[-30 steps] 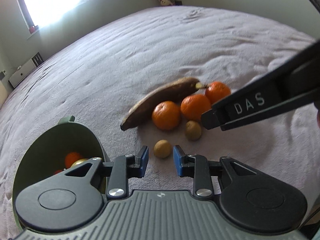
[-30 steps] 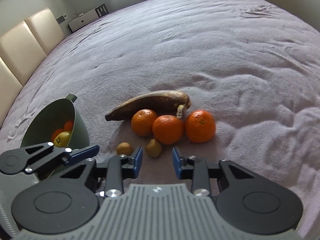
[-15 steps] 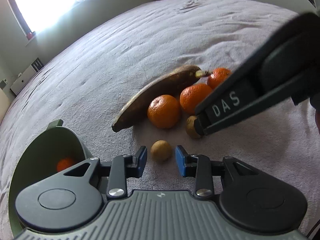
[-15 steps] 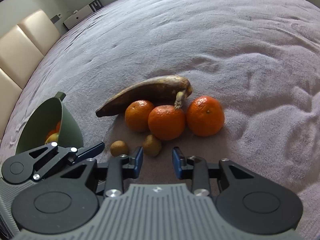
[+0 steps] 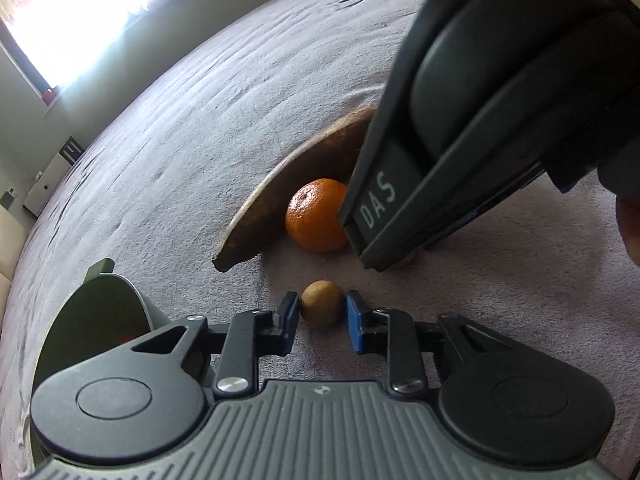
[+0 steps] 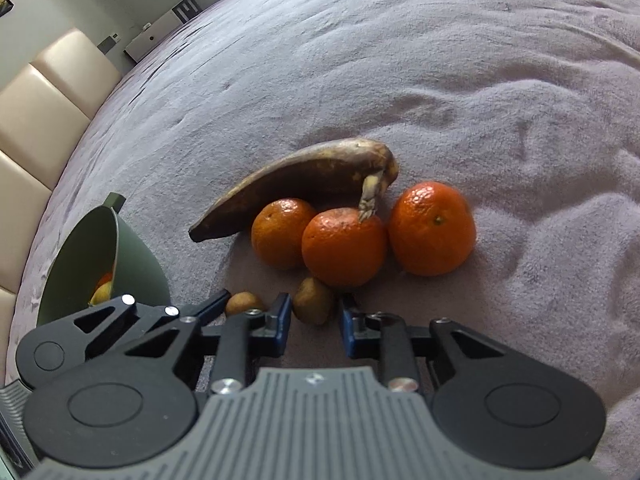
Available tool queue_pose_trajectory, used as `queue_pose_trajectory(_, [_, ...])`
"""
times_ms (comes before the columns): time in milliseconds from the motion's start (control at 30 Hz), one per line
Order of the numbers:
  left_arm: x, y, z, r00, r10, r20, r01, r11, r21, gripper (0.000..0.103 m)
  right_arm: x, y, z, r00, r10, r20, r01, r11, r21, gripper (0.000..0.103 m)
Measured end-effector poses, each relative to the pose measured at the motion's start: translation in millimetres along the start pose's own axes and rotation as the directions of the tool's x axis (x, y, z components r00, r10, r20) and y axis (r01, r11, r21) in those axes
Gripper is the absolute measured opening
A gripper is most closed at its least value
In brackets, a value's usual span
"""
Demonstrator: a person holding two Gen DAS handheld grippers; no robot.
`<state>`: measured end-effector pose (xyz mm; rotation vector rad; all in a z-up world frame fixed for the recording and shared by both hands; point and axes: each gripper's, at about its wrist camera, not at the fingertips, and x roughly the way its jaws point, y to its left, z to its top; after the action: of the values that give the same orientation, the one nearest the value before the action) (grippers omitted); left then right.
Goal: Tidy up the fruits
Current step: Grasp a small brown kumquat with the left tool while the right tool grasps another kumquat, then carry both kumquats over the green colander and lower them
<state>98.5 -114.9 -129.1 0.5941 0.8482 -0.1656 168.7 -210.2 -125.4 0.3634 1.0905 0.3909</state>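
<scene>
On the grey bedspread lie a brown overripe banana (image 6: 312, 176), three tangerines (image 6: 344, 248) and two small brown fruits. My left gripper (image 5: 322, 312) is closing on the left brown fruit (image 5: 322, 304), and both pads touch its sides. My right gripper (image 6: 315, 314) is also closing. The right brown fruit (image 6: 314, 306) sits between its pads, with a gap at the right pad. In the left wrist view the right gripper (image 5: 380, 252) hides two tangerines, so only one tangerine (image 5: 316, 216) shows. A green bowl (image 6: 116, 240) stands tilted at the left, holding an orange and a yellowish fruit (image 6: 102, 290).
The bedspread (image 6: 480, 80) stretches far behind and to the right of the fruit. Beige headboard panels (image 6: 44, 96) and a white cabinet (image 6: 160, 36) lie beyond its left edge. A bright window (image 5: 80, 12) is at the back. A person's hand (image 5: 630, 224) shows at the right edge.
Both grippers have come down and closer to the small brown fruits, and their jaws have narrowed around them. In the left wrist view the right gripper now covers two tangerines.
</scene>
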Motion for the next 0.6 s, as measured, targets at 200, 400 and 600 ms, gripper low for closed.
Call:
queue_pose_trajectory(200, [3.7, 7.4, 2.0, 1.0, -0.01, 0.002, 0.01, 1.0, -0.018, 0.027, -1.3, 2.1, -0.3, 1.0, -0.004, 0.001, 0.004, 1.0, -0.004, 0.021])
queue_pose_trajectory(400, [-5.2, 13.5, 7.1, 1.0, -0.02, 0.016, 0.02, 0.999, -0.043, 0.027, -10.3, 8.1, 1.6, 1.0, -0.006, -0.009, 0.006, 1.0, -0.009, 0.021])
queue_pose_trajectory(600, [-25.0, 24.4, 12.6, 0.998, -0.037, 0.041, 0.04, 0.995, -0.086, 0.027, -32.6, 9.6, 9.0, 0.999, 0.028, 0.038, -0.029, 0.999, 0.036, 0.021])
